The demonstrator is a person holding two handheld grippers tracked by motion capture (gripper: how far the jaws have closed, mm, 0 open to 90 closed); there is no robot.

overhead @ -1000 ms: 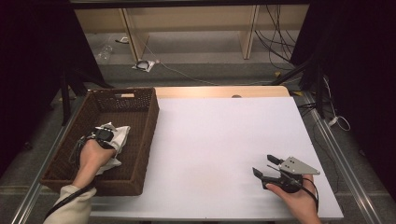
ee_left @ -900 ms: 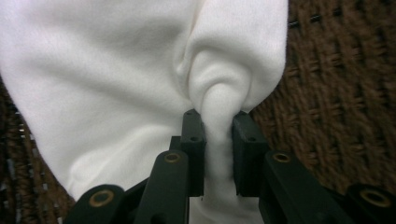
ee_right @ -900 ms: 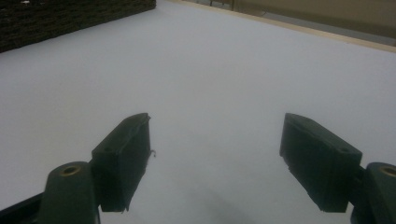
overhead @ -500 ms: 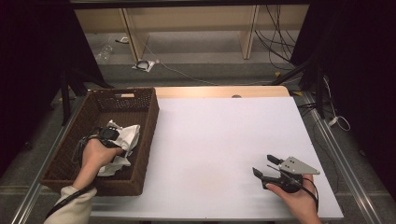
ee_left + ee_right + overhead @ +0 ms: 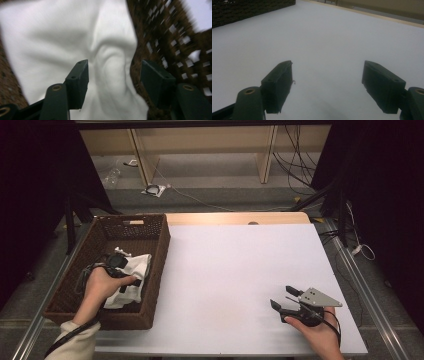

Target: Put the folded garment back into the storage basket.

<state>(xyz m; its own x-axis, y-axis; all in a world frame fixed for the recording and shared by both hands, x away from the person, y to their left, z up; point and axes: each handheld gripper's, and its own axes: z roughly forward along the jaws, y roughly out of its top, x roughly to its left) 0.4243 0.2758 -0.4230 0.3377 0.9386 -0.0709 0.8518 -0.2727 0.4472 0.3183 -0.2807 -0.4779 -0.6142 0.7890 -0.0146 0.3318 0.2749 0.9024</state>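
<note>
Currently the left gripper (image 5: 121, 270) sits inside the basket (image 5: 156, 265), down on the white cloth (image 5: 135, 268). Its own view shows the jaws spread with a clear gap, a raised fold of cloth (image 5: 110, 65) running up between them; neither pad visibly pinches it, so released, not clamped. Background there is blurred, basket weave (image 5: 172, 37) on the right.

Cloth is bunched in the basket's near-right part, against the right wall, partly under the left hand (image 5: 102, 282). Basket stands at the table's left edge, on the white tabletop (image 5: 240, 270).

Right gripper (image 5: 287, 300) rests low at the table's near-right, well apart from the basket, jaws pointing left toward it. Grey plate (image 5: 320, 297) on top. Right hand (image 5: 317, 335) holds it from behind. In the right gripper view the jaws stand wide apart with only bare white tabletop (image 5: 324, 37) between them, nothing gripped. Basket wall (image 5: 249, 10) shows at the top left of that view, far off.

Beyond the table: floor with cables (image 5: 295, 165) and wooden legs (image 5: 265, 155).
</note>
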